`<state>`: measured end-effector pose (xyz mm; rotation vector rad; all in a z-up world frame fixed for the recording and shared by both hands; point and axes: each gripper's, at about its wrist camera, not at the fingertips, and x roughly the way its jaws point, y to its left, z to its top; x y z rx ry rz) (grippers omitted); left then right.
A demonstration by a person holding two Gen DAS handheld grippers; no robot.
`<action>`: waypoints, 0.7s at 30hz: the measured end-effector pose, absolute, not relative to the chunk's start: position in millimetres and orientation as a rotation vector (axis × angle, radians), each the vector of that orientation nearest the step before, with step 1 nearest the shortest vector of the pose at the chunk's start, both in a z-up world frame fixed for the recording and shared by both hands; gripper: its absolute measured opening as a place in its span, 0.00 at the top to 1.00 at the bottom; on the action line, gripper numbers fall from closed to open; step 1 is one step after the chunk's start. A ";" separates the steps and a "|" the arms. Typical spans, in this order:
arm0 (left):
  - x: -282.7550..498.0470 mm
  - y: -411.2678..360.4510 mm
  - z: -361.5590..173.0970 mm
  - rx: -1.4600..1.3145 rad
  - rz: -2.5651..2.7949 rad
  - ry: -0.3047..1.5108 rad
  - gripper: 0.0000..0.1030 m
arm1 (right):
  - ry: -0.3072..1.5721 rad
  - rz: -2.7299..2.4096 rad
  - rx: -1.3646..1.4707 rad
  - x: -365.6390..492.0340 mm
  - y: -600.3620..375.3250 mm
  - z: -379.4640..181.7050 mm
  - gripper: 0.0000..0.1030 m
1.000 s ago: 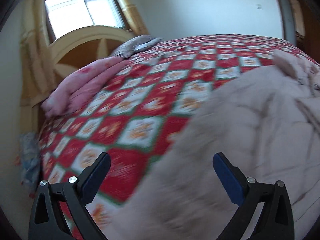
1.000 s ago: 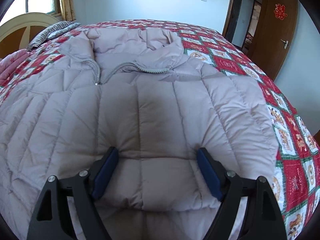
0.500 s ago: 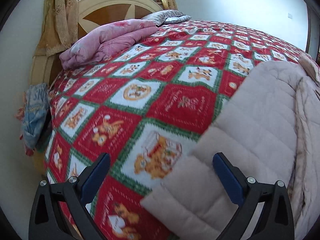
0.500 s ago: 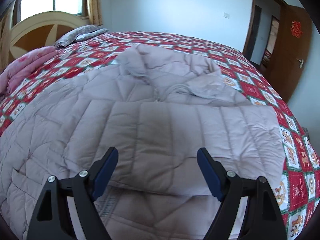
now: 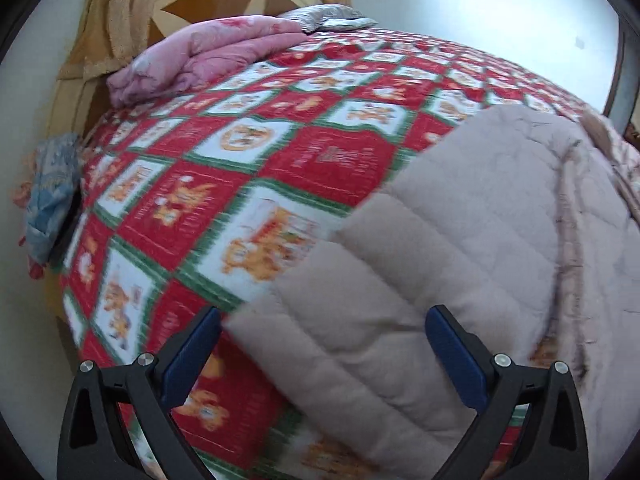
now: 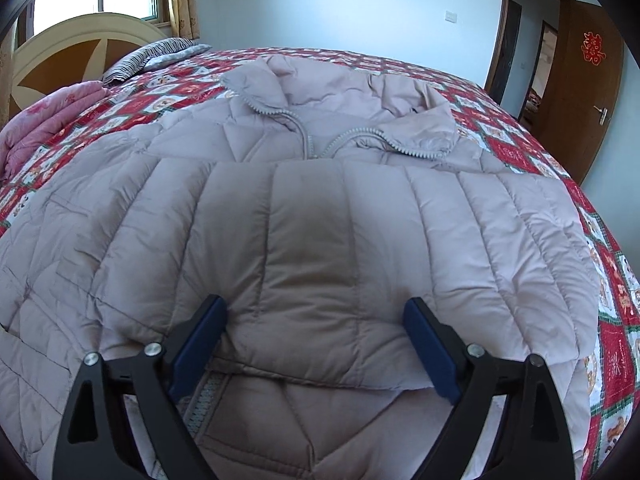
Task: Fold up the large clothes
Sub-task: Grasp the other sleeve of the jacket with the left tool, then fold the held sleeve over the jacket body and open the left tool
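Padded jacket [image 6: 320, 208] flat on bedspread [image 5: 248, 168], right sleeve folded across; my right gripper [image 6: 316, 344] jaws opening over that cuff, nothing pinched; left gripper [image 5: 320, 356] spread above left sleeve [image 5: 400, 280]; I'd pinch near cuff

Matt quilted padded cloth jacket [image 6: 320, 240] under the right claw [image 6: 316, 344], soft printed woven bedspread [image 5: 248, 152] beyond, glossy wooden door [image 6: 576, 92]

one padded jacket [image 6: 320, 220], one patterned bedspread [image 5: 248, 168], one pink quilt [image 5: 200, 56], one striped pillow [image 6: 152, 54], two grippers.
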<state>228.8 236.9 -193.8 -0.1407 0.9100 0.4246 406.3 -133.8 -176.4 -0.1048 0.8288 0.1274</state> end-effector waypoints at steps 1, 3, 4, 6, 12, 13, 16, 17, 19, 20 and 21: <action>229.8 230.6 -195.6 -0.134 0.419 0.910 0.01 | 0.827 0.125 -0.105 406.0 -133.9 -176.9 0.09; 233.6 225.9 -202.9 -0.126 0.417 0.925 0.03 | 0.824 0.124 -0.103 405.7 -134.2 -177.5 0.09; 233.1 223.3 -203.2 -0.110 0.429 0.905 0.12 | 0.825 0.125 -0.101 405.9 -135.1 -177.5 0.09; 231.2 217.4 -197.3 -0.085 0.396 0.875 0.58 | 0.819 0.131 -0.092 404.0 -137.1 -175.5 0.09; 229.8 223.4 -143.9 -0.043 0.407 0.751 0.87 | 0.766 0.163 -0.057 386.5 -147.8 -160.5 0.10; 230.3 227.8 -132.0 -0.044 0.410 0.724 0.88 | 0.755 0.165 -0.055 384.0 -150.0 -157.4 0.10; 244.6 238.9 -102.9 -0.014 0.437 0.680 0.88 | 0.735 0.145 -0.081 381.6 -155.9 -150.1 0.10; 249.1 240.3 -96.2 -0.004 0.443 0.669 0.89 | 0.734 0.121 -0.102 382.4 -157.7 -148.8 0.10; 265.4 239.5 -83.0 0.023 0.452 0.651 0.89 | 0.732 0.080 -0.123 385.5 -164.4 -145.7 0.10; 276.8 235.1 -73.2 0.044 0.454 0.642 0.89 | 0.732 0.067 -0.115 386.7 -170.6 -143.5 0.10; 280.9 233.0 -67.1 0.048 0.451 0.636 0.89 | 0.732 0.055 -0.107 386.9 -177.3 -141.6 0.10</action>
